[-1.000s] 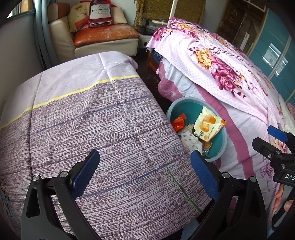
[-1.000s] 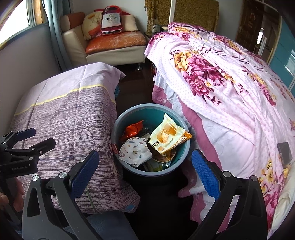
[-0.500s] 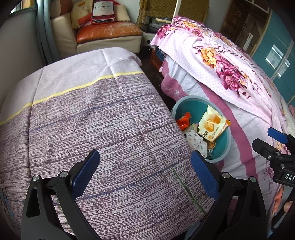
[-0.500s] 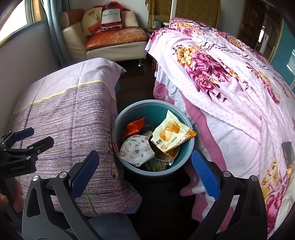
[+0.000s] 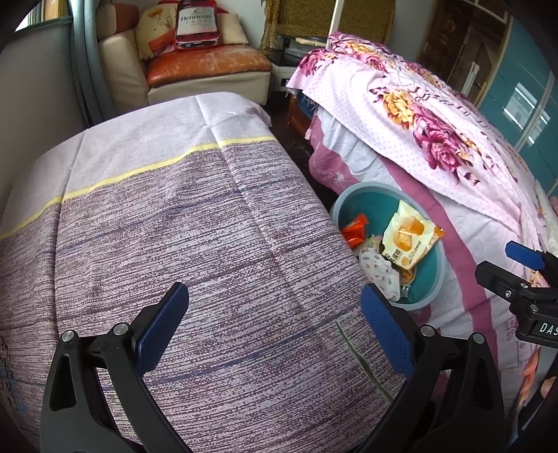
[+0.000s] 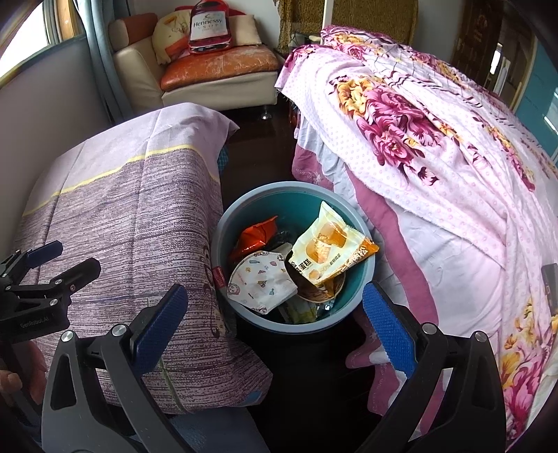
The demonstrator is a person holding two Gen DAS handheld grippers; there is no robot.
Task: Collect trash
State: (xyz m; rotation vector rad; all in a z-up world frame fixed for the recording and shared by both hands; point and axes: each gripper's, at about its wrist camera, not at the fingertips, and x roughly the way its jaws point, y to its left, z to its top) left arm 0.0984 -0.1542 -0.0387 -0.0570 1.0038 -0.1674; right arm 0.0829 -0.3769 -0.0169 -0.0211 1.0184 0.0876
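Round teal plastic bin point(image 6: 362, 278) betw. woven-cloth bench point(image 6: 139, 216) & floral bed point(image 6: 436, 156): crinkly yellow snack bag point(image 6: 331, 249), printed face mask point(image 6: 261, 282). Left gripper point(image 5: 273, 325), right gripper point(image 6: 275, 322) both agape, empty.

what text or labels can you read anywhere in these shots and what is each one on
"Hennessy" on the bottle-shaped cushion on the armchair; the smaller line under it is too blurred.
"GenRobot.AI" on the left claw body, faint.
"DAS", cut off at the picture edge, on the right claw body.
Chinese characters and "50", perhaps "50g", on the yellow snack packet in the trash bin; too small to read surely.
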